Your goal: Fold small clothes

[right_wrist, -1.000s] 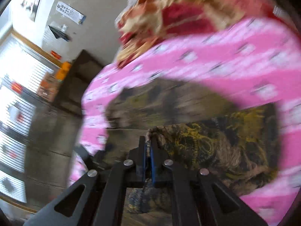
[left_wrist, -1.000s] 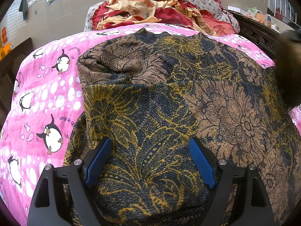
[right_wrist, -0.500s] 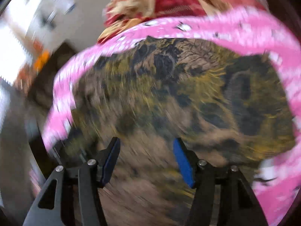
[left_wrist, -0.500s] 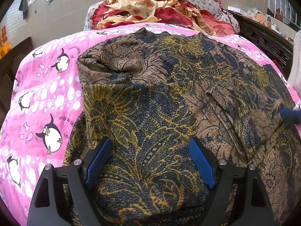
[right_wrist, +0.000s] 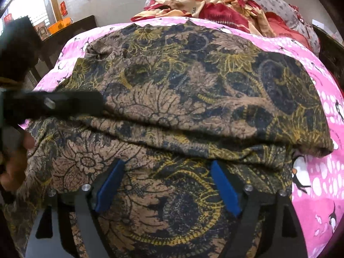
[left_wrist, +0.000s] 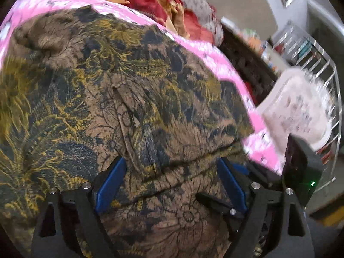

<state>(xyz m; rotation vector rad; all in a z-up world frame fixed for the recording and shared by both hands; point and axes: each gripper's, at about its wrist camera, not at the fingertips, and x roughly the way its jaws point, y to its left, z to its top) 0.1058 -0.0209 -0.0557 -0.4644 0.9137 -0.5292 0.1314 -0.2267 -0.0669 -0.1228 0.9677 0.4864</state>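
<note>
lying on one pink bedspread (right_wrist: pixel 318 90), one floral garment (right_wrist: pixel 193 86); both grippers' jaws apart, right's just opened, empty.

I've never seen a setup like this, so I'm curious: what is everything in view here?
Patterned garment: one, brown, gold and dark blue, spread on the bed with a fold across its near part.
Bed cover: one, pink with penguins, under the garment.
Bedding heap: one, red and cream, at the bed's far end.
Basin: one, orange, far left on dark furniture.
Left hand-held gripper: one, black with blue pads, open over the garment.
Right hand-held gripper: one, same colours, jaws just opened, nothing held.
</note>
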